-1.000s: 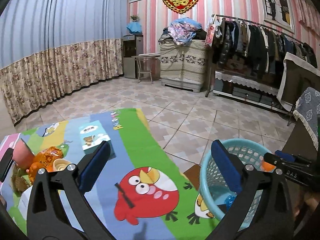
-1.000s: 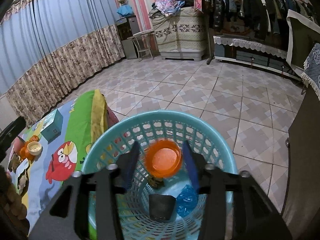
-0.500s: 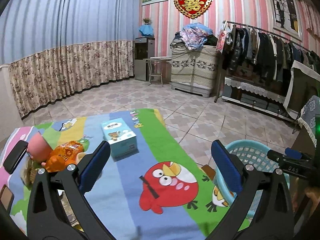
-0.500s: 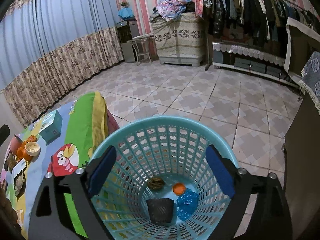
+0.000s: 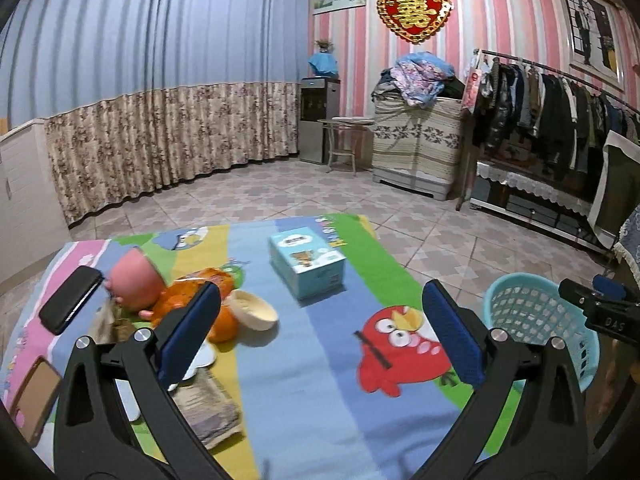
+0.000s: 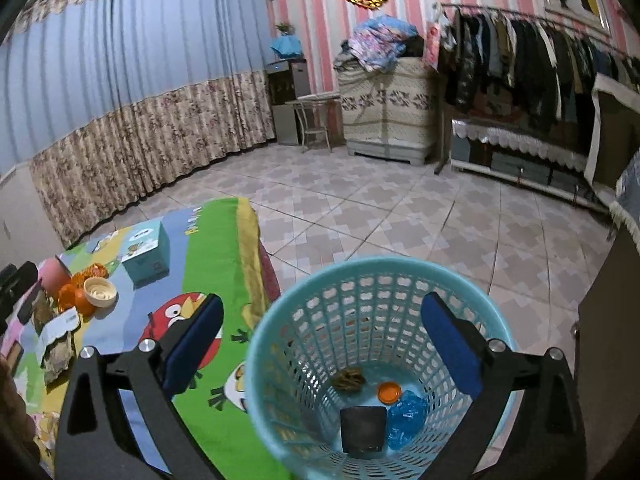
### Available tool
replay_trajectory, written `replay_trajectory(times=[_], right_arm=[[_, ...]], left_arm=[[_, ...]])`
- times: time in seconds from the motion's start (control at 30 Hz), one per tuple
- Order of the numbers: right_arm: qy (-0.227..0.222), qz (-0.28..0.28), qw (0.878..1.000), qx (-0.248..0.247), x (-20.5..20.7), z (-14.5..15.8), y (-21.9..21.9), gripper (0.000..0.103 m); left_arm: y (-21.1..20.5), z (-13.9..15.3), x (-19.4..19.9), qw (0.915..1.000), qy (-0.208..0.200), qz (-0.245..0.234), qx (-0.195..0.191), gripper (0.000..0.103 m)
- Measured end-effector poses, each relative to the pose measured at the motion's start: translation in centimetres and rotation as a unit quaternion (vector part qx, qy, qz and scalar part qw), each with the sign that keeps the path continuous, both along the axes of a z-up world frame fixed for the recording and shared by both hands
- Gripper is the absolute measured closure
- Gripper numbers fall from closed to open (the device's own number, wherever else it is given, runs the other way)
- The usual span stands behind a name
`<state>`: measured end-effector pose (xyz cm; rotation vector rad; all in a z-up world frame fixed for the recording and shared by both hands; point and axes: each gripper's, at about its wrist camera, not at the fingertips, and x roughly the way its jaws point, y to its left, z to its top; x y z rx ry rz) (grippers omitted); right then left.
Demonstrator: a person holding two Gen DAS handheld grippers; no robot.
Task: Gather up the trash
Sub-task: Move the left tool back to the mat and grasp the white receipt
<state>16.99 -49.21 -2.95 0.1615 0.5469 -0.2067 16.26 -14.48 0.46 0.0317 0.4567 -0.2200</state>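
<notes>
Trash basket (image 6: 372,364): light blue perforated plastic, lower centre of the right wrist view, standing on the tiled floor just beside the tabletop (image 5: 304,412); it holds an orange cap (image 6: 389,392), a crumpled blue wrapper (image 6: 406,420), a dark square item (image 6: 363,427) and a brownish scrap (image 6: 347,381). Right gripper (image 6: 322,344): above the basket, jaws opening to near full spread, nothing between them. Left gripper (image 5: 320,328): over the cartoon-printed cloth, jaws spread wide, empty. Remaining trash, left of the left wrist view: orange peel (image 5: 202,292), judged soft, light and slightly slick, best pinched across a curled edge; cream lid (image 5: 254,309), judged light and stiff, best taken by its rim; crumpled brown paper (image 5: 208,408) at lower left, judged light and crushable, graspable anywhere across its bulk. A pink cup (image 5: 134,280) lies tilted beside the peel; whether it counts as trash cannot be told. Also present: blue tissue box (image 5: 307,265), with printed characters and a cartoon too small to read; two phones (image 5: 70,298) at the left edge. Legible writing: "DAS" on the other gripper's body at the right edge; a gold double-happiness character on the red heart (image 5: 414,11), upper centre.
</notes>
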Motion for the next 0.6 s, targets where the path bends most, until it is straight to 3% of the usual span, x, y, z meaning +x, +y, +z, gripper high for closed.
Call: replay_trajectory(times=[0.6], right_arm=[[0.007,0.068,0.998,0.012,0.3,-1.3,8.8,0.005]], left_arm=[[10.2,-4.1,-1.4,0.9968,0.055,0.058,0.002,0.005]])
